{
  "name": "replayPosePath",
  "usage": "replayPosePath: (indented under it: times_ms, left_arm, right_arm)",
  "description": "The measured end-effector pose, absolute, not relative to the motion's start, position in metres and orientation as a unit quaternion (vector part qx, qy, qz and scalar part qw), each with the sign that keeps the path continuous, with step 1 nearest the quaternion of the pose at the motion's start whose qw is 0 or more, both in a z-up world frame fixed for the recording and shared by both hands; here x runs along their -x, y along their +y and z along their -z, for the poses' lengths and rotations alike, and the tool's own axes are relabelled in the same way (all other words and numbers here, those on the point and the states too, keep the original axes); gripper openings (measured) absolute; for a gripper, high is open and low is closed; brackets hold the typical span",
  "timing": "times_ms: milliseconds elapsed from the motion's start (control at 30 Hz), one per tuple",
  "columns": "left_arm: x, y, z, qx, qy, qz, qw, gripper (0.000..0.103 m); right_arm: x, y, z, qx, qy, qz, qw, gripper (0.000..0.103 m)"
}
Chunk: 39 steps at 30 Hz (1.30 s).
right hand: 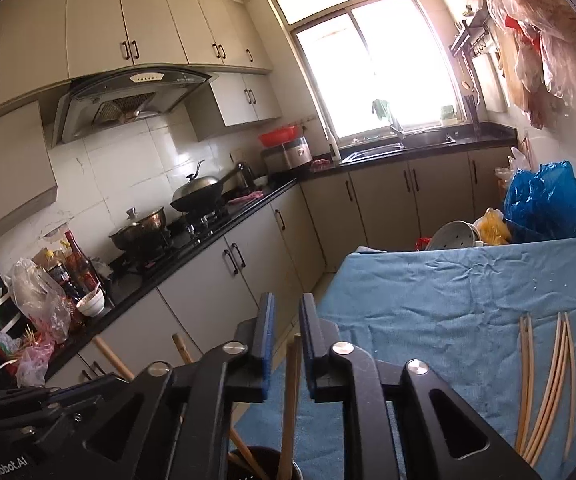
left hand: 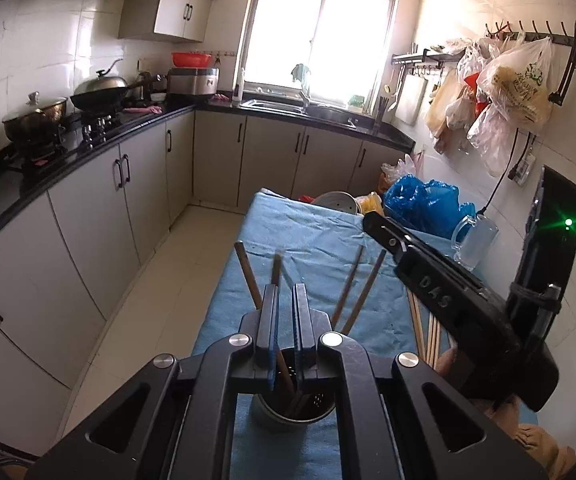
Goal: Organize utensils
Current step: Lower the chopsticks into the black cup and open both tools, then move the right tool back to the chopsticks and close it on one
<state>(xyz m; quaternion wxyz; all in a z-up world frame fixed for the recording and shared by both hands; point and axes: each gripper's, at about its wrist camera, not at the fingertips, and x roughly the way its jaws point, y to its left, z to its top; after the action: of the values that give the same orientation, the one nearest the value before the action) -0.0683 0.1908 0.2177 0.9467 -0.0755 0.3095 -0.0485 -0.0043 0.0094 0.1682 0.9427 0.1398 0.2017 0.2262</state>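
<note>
Already the right gripper (right hand: 286, 332) stands slightly parted around a chopstick (right hand: 290, 400) over the cup (left hand: 294, 408); the left gripper (left hand: 284, 308) pinches another. Released crooked, either could tip the cup on the bench (right hand: 448, 300).

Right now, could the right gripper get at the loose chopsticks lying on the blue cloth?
Probably yes. The loose chopsticks lie bare on the cloth just right of the right gripper, though a chopstick stands between its jaws.

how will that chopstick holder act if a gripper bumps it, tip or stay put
The holder looks tall and narrow, so it probably tips more easily than it slides. It stands on the wrinkled blue cloth, which may grip its base and make tipping likelier. Several chopsticks lean outward above its rim, so a knock on them could lever it over.
</note>
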Motion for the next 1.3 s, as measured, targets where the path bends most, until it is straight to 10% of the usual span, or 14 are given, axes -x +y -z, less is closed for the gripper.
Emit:
replayPosePath:
  times_ms: [433, 1300]
  left_arm:
    - [0.114, 0.147, -0.231, 0.067, 0.289, 0.082, 0.952, 0.021]
    - [-0.031, -0.053, -0.046, 0.042, 0.478, 0.183, 0.858, 0.023]
  right_arm:
    - [0.043, -0.096, -0.168, -0.16, 0.216, -0.146, 0.952, 0.048]
    - [0.043, -0.258, -0.001, -0.158, 0.437, -0.065, 0.883, 0.048]
